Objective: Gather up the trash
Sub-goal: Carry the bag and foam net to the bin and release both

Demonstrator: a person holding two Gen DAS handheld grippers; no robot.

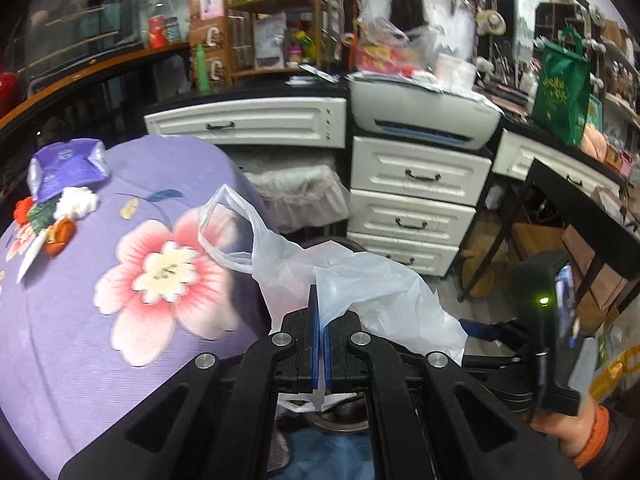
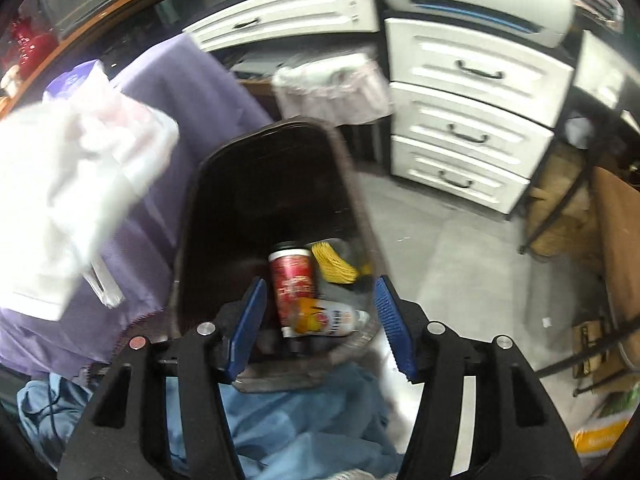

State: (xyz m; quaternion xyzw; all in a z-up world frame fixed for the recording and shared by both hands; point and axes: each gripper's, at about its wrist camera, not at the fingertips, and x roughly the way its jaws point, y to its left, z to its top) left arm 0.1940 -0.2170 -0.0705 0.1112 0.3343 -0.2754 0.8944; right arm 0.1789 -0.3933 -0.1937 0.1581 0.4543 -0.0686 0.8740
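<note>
Left wrist view: the left gripper (image 1: 321,320) tilts downward, its blue pads pressed together on a fold of a thin white plastic bag (image 1: 360,284), which billows up toward 12 o'clock, one handle loop reaching toward 10 o'clock over a purple flowered cloth (image 1: 80,320). Scraps of trash (image 1: 52,216) lie far at 10 o'clock. In the right wrist view the right gripper (image 2: 320,312) points steeply down, jaws spread with nothing between them, above a dark bin (image 2: 256,184) holding a red cup (image 2: 292,280) and a crumpled bottle (image 2: 328,318).
</note>
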